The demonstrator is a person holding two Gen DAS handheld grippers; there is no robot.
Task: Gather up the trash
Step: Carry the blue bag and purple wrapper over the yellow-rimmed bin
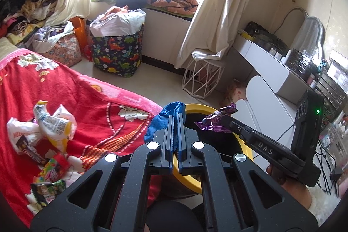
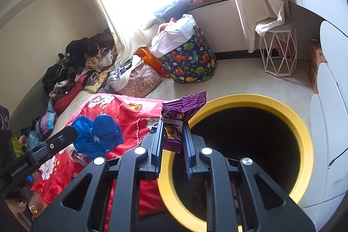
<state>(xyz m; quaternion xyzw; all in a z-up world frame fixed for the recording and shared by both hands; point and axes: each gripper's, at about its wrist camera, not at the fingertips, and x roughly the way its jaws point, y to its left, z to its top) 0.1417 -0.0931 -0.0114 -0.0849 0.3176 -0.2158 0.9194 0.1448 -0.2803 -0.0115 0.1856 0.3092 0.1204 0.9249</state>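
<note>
Through the left wrist camera, I am seeing my left gripper (image 1: 175, 117) with its fingers (image 1: 169, 132) pressed flat together, pinching the edge of a crumpled blue wrapper (image 1: 166, 116) that is bunching up behind the tips. It is hanging at the near rim of the yellow-rimmed bin (image 1: 243, 142), which is standing on the floor just beside the bed. Across the bin's mouth, the right gripper (image 1: 225, 121) is reaching in from the right, carrying a purple wrapper (image 1: 215, 121) above the dark opening. On the red blanket (image 1: 104, 101) to the left, a heap of loose wrappers (image 1: 47, 134) is lying well apart from the bin.

Through the right wrist camera, I am looking along my right gripper (image 2: 173, 123), whose fingers (image 2: 159, 134) are standing narrow, clamping the purple wrapper (image 2: 182, 108) between them; its crinkled top is sticking up above the tips. The wrapper is sitting over the near left part of the bin's yellow rim (image 2: 282, 105), with the black inside of the bin lying open just to the right. To the left, the left gripper (image 2: 71, 134) is showing from the side with the blue wrapper (image 2: 97, 136) at its tip, over the red blanket (image 2: 130, 114). A hand (image 2: 28, 203) is gripping that tool's handle in the lower left corner.
</note>
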